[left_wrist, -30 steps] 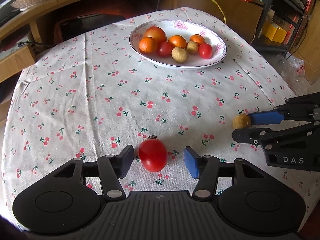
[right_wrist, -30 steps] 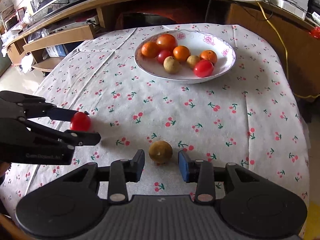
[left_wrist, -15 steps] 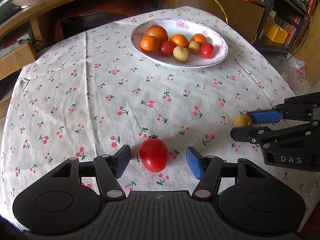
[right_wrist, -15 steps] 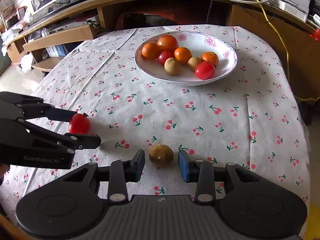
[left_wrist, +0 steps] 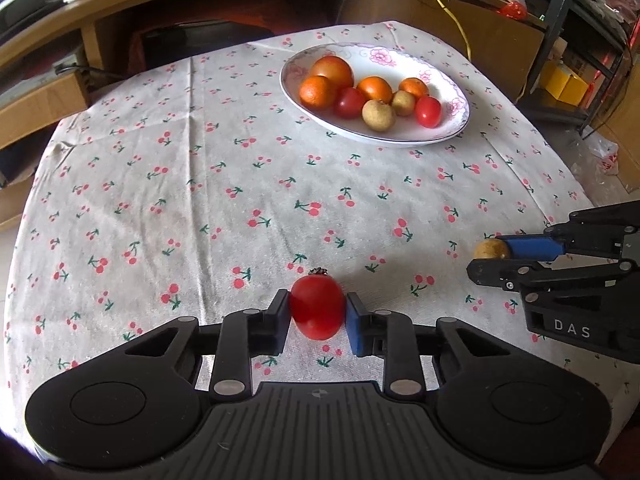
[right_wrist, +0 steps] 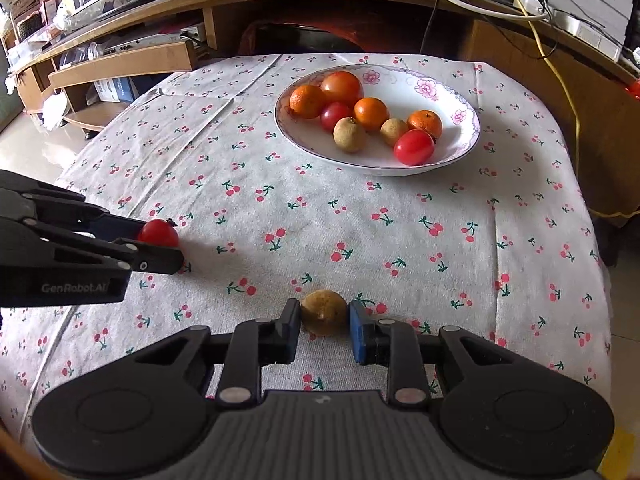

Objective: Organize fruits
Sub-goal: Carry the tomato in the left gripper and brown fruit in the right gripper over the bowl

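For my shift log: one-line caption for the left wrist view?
Left gripper shut on a tomato on the cherry-print cloth, fruit plate beyond.

Tablecloth [left_wrist: 224,168]: matt woven cloth, creased, showing a cherry print. Plate [right_wrist: 460,148]: glossy glazed ceramic. Tomato [left_wrist: 317,307]: smooth skin, catching a shine. Brown fruit [right_wrist: 324,312]: dull, rough rind. Left gripper [left_wrist: 317,318]: matt black plastic, ribbed housing, metal rivets glinting. Shelving [right_wrist: 132,60]: wood-look, lightly glossy.

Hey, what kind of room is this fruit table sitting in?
Probably a home living room: a cherry-print tablecloth covers the table, a floral fruit plate sits on it, and a wooden TV-style cabinet with cables stands behind.
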`<state>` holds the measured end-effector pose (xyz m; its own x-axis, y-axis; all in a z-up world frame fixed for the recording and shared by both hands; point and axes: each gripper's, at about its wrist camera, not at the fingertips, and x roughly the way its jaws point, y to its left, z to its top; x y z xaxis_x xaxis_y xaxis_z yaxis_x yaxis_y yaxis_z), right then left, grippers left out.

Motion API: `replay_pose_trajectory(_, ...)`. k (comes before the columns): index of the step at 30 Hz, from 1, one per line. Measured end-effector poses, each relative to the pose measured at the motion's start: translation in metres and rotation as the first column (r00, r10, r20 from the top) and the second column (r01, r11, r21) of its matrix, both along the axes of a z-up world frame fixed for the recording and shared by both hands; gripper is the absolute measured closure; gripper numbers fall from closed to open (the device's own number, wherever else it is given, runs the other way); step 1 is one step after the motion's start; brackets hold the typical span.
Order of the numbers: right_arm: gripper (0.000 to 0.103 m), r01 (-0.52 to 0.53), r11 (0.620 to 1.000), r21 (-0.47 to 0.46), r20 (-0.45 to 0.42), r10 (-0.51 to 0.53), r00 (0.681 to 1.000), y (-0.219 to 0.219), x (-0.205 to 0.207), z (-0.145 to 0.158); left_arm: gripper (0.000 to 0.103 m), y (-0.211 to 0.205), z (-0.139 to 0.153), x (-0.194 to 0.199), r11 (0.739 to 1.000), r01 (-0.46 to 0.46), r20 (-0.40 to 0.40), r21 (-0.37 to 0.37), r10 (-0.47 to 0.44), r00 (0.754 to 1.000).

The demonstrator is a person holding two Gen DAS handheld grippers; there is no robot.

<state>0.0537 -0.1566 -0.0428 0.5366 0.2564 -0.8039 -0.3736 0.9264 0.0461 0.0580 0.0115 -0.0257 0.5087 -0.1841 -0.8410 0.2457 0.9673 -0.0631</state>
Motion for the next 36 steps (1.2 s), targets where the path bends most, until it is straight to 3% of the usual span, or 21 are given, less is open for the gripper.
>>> replay_pose_trajectory(24, 0.077, 0.05, 0.995, 0.088, 0.089, -0.058, 0.994, -0.008, 0.003, 0.036, 0.066, -0.031, 0.031, 0.003, 0.996, 0.083, 0.123, -0.034, -0.078, 0.989)
replay_pose_trajectory(32, 0.077, 0.082, 0.991, 0.107, 0.096, -0.093, 0.991, -0.02, 0.002, 0.041, 0.065, -0.031, 0.009, -0.001, 0.996, 0.085, 0.06, -0.036, -0.083, 0.995)
replay_pose_trajectory(36, 0.077, 0.109, 0.987, 0.116, 0.1, -0.121, 0.988, -0.032, -0.001, 0.043, 0.062, -0.047, 0.009, -0.003, 0.99, 0.135, 0.083, -0.038, -0.132, 0.988)
